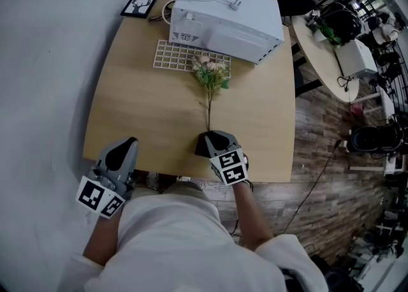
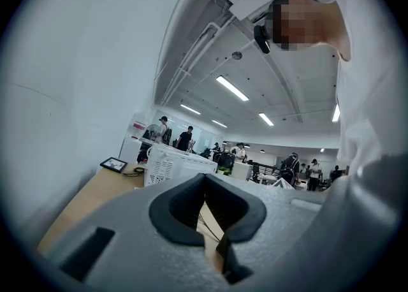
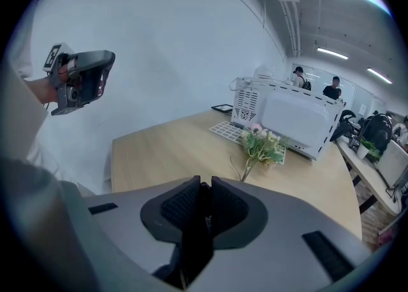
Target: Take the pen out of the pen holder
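1. Arms. Both forearms reach forward from the person's white top. The left forearm point(image 1: 102, 241) runs out to the lower left. The right forearm point(image 1: 250, 211) runs straight ahead toward the table point(image 1: 140, 112).

2. Left gripper point(image 2: 204, 179). It is held level, off the table's near left corner and close to the white wall, with its marker cube toward the person. It is well apart from the other gripper. The jaw tips meet, and only a wedge of table shows behind them. Nothing is held.

3. Right gripper point(image 3: 203, 187). It sits over the table's near edge at the middle, pitched down toward the tabletop. The jaws are nearly together, with only a narrow dark slit between the pads. No object can be made out in the slit.

4. Flower sprig point(image 1: 210, 75). It lies on the table with its stem pointing at the person. In the head view the stem end reaches the right gripper's tip. In the right gripper view the stem passes out of sight under one jaw, so contact cannot be confirmed.

5. Farther items. A white wire rack point(image 1: 173, 57) lies flat just beyond the blooms. A white microwave point(image 1: 223, 16) stands behind the rack. A black picture frame point(image 1: 139, 5) lies at the far left corner.

6. Pen and holder. Neither can be made out in any view.
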`<control>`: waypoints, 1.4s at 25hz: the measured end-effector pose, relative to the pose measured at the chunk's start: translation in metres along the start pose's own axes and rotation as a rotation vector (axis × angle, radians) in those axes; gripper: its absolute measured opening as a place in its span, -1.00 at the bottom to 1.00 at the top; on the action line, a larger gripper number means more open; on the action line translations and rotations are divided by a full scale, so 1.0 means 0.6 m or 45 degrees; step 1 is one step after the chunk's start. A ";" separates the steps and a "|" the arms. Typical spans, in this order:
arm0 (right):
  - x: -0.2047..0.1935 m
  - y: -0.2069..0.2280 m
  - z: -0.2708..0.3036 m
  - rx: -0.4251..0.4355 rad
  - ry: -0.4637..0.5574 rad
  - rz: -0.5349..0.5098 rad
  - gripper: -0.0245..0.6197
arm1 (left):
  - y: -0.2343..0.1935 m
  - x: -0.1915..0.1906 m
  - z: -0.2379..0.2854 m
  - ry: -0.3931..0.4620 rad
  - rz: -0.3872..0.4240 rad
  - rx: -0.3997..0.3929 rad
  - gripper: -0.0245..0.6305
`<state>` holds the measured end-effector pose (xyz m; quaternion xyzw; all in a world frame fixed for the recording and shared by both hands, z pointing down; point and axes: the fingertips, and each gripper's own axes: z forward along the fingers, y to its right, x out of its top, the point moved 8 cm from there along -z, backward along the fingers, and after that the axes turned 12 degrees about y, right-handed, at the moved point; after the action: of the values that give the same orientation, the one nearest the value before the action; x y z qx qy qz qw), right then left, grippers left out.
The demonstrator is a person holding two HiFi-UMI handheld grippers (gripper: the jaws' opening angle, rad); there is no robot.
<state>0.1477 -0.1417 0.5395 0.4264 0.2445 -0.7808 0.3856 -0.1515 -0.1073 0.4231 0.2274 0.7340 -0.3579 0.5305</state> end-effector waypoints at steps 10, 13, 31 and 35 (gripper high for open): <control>-0.002 0.018 -0.031 -0.080 0.115 0.117 -0.75 | 0.011 -0.005 0.022 -0.004 -0.007 -0.064 -0.88; 0.000 0.021 -0.044 -0.102 0.155 0.165 -0.75 | 0.016 -0.008 0.030 -0.004 -0.009 -0.094 -0.89; 0.037 0.009 -0.137 -0.267 0.318 0.187 -0.75 | 0.042 -0.016 0.068 -0.007 -0.044 -0.285 -0.89; 0.045 0.001 -0.154 -0.296 0.343 0.187 -0.75 | 0.047 -0.016 0.074 -0.012 -0.052 -0.319 -0.89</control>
<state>0.1834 -0.0869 0.4687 0.4964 0.3507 -0.6529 0.4521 -0.1005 -0.1230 0.4161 0.1427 0.7749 -0.2751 0.5509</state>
